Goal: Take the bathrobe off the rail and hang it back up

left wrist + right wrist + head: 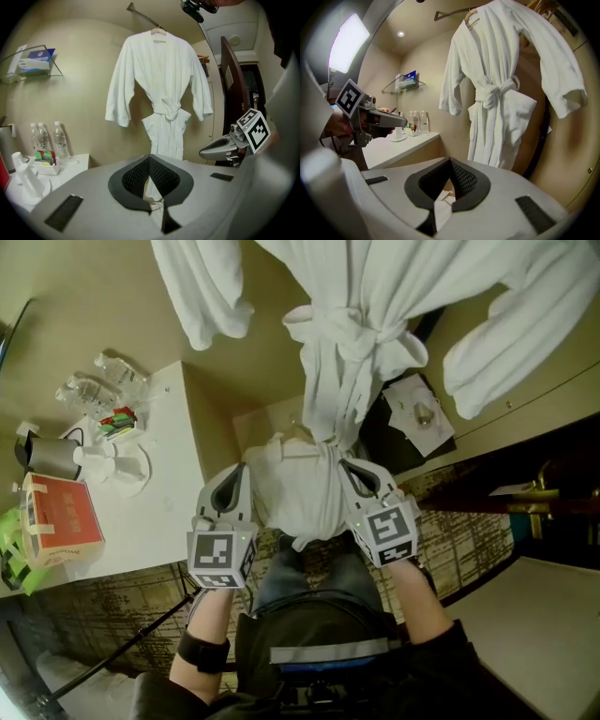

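Note:
A white bathrobe (161,84) hangs on a wooden hanger (159,32) from a dark rail (142,15) against the beige wall, its belt tied at the waist. The right gripper view has the same bathrobe (501,89) up close, on its hanger (471,18). In the head view the bathrobe (356,343) hangs just ahead of both grippers. My left gripper (240,471) and right gripper (349,467) are held side by side below its hem, both shut with nothing between the jaws. Neither touches the cloth.
A white counter (173,474) on the left carries water bottles (46,139), cups (117,465), a kettle (49,456) and a red box (61,517). A wall shelf (35,61) holds a tissue box. A dark door (234,89) stands on the right.

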The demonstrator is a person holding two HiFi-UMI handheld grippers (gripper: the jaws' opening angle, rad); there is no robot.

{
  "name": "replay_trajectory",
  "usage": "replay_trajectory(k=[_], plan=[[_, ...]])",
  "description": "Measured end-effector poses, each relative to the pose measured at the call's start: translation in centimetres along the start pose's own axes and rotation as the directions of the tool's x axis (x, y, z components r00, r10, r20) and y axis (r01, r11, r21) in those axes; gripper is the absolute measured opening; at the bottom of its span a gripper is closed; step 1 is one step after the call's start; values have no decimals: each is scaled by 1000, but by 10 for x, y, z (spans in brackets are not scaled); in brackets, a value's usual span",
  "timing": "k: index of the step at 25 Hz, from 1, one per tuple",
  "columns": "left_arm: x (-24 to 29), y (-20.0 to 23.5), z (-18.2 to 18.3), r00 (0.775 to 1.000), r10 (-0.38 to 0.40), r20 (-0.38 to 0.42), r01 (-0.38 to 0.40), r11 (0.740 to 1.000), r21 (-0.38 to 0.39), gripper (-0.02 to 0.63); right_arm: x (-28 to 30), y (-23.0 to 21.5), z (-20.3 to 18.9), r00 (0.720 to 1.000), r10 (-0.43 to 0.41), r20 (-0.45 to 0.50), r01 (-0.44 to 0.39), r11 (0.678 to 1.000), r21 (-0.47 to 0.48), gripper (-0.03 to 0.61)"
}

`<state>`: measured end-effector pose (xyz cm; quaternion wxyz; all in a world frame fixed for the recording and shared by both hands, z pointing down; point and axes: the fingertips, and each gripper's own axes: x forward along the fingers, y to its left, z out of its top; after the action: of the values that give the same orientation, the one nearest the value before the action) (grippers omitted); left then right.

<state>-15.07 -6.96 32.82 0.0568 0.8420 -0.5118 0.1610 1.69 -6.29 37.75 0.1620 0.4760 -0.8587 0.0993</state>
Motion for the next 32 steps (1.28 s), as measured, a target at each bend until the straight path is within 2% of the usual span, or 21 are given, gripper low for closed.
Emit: replay_trajectory(k=[3, 8, 12, 15, 20, 27, 32], plan=[[6, -12, -10, 999, 37, -20, -38, 999, -16, 0, 2, -4, -10, 998, 62, -25, -63, 998, -21, 23], [22, -55, -1, 993, 99, -63, -102, 994, -46, 0, -5, -23, -24, 985, 167, -33, -168, 986, -9, 23], [27, -62, -22, 985, 149, -90, -149, 989, 10, 0, 2, -14, -37, 967, 254, -23, -254, 967, -11, 23], [28, -69, -23, 979, 168, -113, -170, 986, -6, 0, 14, 1, -54, 956, 289, -43, -290, 957, -30, 23], [39, -66, -64, 981, 120, -152, -118, 993, 27, 0, 34, 11, -79, 960, 262, -97, -267, 962, -50, 23], [81, -60, -117, 975, 55, -214, -57, 998, -4, 0, 79, 3, -117, 974, 183, -136, -191, 981, -45, 23], [117, -50, -160, 966, 82, -245, -90, 996, -25, 0, 120, -7, -142, 979, 135, -151, -142, 989, -35, 23]])
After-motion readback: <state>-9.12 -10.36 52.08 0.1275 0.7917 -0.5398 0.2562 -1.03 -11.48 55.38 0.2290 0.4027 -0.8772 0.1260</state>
